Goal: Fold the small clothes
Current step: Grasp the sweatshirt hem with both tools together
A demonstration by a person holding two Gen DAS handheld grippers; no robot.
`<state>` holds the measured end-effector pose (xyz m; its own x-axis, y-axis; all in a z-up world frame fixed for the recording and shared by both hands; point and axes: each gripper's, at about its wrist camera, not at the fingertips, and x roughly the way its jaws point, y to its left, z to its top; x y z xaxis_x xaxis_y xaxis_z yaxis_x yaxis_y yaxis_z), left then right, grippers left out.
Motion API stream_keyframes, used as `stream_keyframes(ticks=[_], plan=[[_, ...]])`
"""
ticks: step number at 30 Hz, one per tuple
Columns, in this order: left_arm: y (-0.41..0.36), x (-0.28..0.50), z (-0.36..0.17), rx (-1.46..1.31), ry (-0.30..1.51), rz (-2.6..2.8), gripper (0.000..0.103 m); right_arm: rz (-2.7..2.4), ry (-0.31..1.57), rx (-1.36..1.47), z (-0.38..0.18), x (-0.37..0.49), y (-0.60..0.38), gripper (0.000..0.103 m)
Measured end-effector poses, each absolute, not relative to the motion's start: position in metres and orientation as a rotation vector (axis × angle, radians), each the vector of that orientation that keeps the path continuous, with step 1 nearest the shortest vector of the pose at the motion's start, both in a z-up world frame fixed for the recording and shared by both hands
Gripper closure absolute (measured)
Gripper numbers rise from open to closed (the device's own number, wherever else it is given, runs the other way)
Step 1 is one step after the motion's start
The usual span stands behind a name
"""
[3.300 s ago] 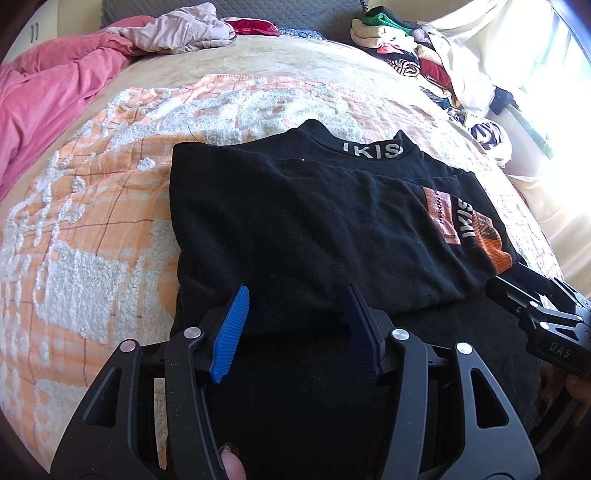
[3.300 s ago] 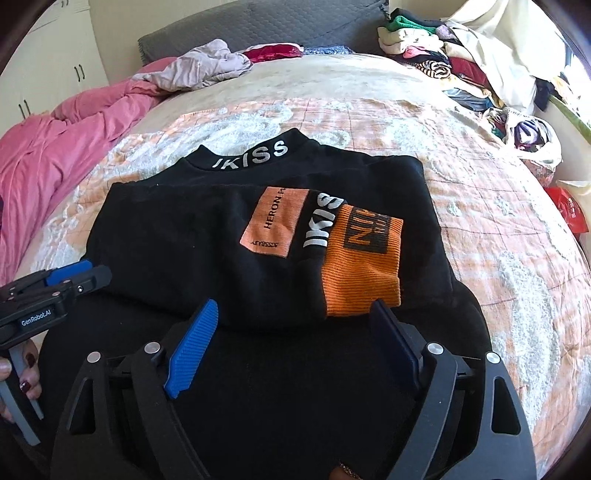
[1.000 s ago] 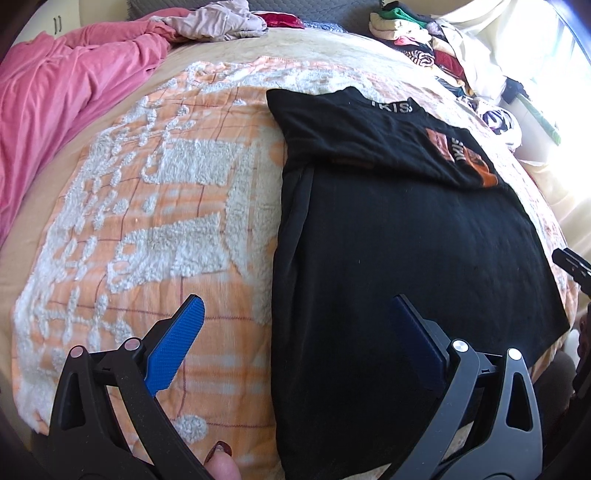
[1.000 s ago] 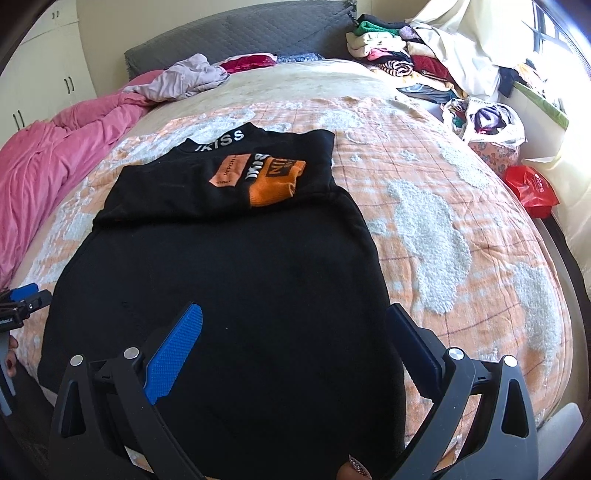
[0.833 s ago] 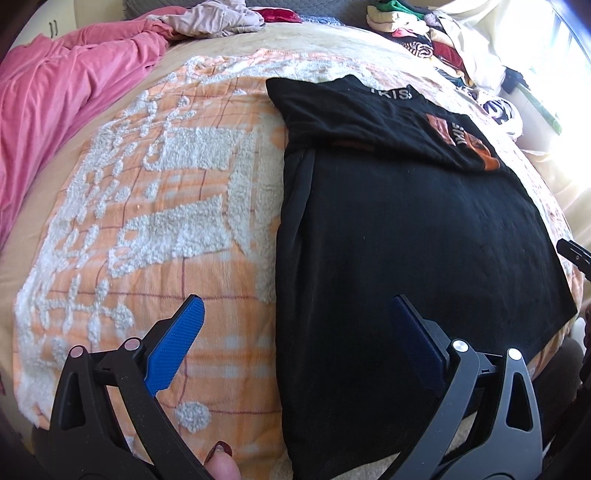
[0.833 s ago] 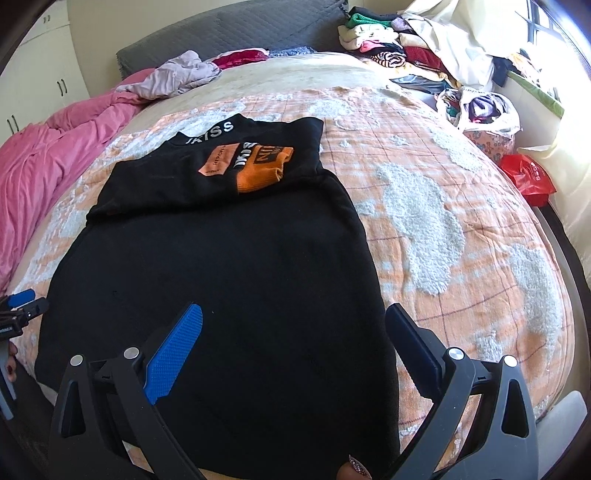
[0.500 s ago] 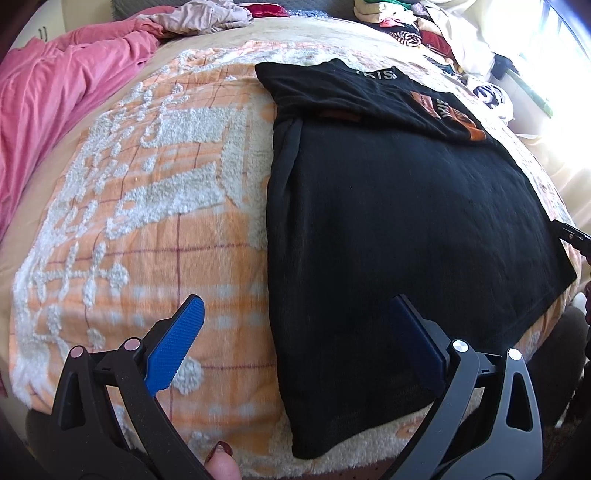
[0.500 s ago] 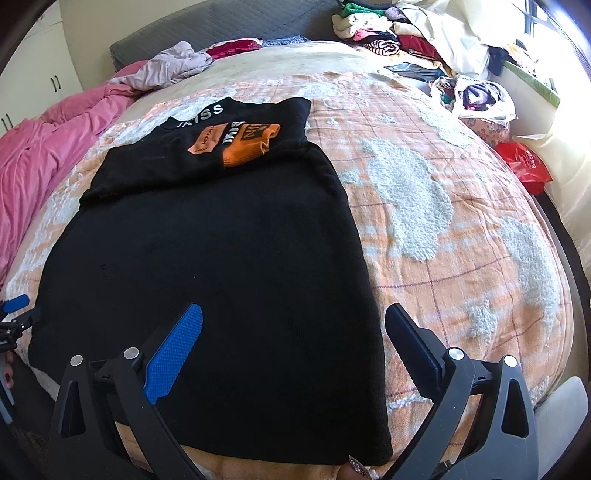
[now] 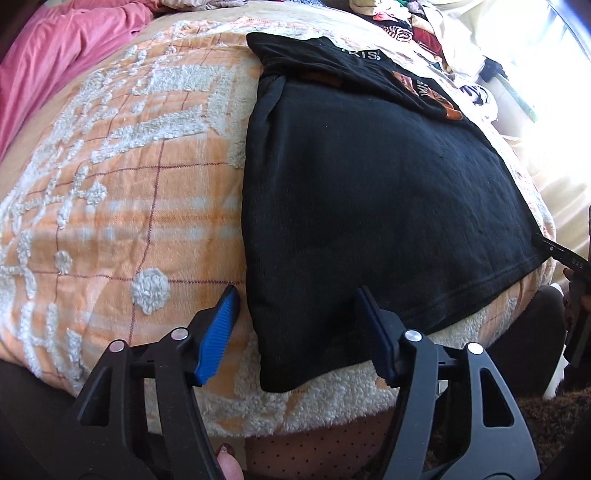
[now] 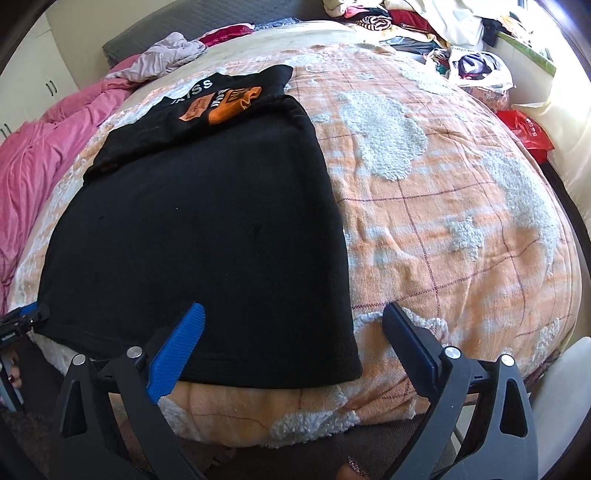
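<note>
Both tools, left tool (image 9: pixel 295 325) and right tool (image 10: pixel 291 339), hang spread at the black sweatshirt's (image 10: pixel 207 229) hem corners, poised to pinch for the upward fold.

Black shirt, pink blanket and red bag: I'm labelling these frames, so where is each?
black shirt (image 10: pixel 192 236), right wrist view, middle of its body
pink blanket (image 9: pixel 70 44), left wrist view, its folds
red bag (image 10: pixel 526 133), right wrist view, its middle

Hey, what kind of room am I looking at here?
Most likely a bedroom. A black shirt lies on a bed with an orange patterned blanket, a pink duvet is bunched at one side, and clothes are heaped beyond it.
</note>
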<state>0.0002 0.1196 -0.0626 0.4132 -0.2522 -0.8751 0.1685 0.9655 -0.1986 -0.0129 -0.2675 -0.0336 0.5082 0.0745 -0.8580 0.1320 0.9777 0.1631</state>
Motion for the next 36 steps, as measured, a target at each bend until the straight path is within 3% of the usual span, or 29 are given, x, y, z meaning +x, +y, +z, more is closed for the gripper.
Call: stream_keyframes(ticks=[3,5,6,17,21,24,29,30,36], plan=[[0.124,-0.004,-0.061,-0.105,1.12,-0.284,0.051,-0.012,1.042,0.221,-0.032,-0.016,-0.269,0.056],[0.129,-0.007,-0.06,-0.13,1.133,-0.295,0.051,0.012,1.031,0.231,-0.03,-0.017,-0.27,0.073],[0.13,-0.008,-0.06,-0.14,1.139,-0.303,0.051,0.024,1.03,0.224,-0.03,-0.018,-0.27,0.091],[0.129,-0.012,-0.063,-0.165,1.143,-0.323,0.054,0.149,0.805,0.373,0.016,-0.02,-0.288,0.094],[0.13,-0.012,-0.06,-0.178,1.141,-0.335,0.066,0.115,0.765,0.39,0.03,-0.018,-0.301,0.094],[0.128,-0.013,-0.062,-0.177,1.164,-0.342,0.081,0.099,0.755,0.39,0.035,-0.014,-0.307,0.094],[0.128,-0.011,-0.063,-0.242,1.189,-0.373,0.089,0.081,0.772,0.366,0.03,-0.008,-0.303,0.094],[0.128,-0.01,-0.063,-0.249,1.186,-0.369,0.098,0.077,0.778,0.367,0.028,-0.007,-0.303,0.094],[0.143,0.007,-0.036,-0.372,1.08,-0.374,0.099,0.082,0.778,0.391,0.024,-0.007,-0.302,0.094]])
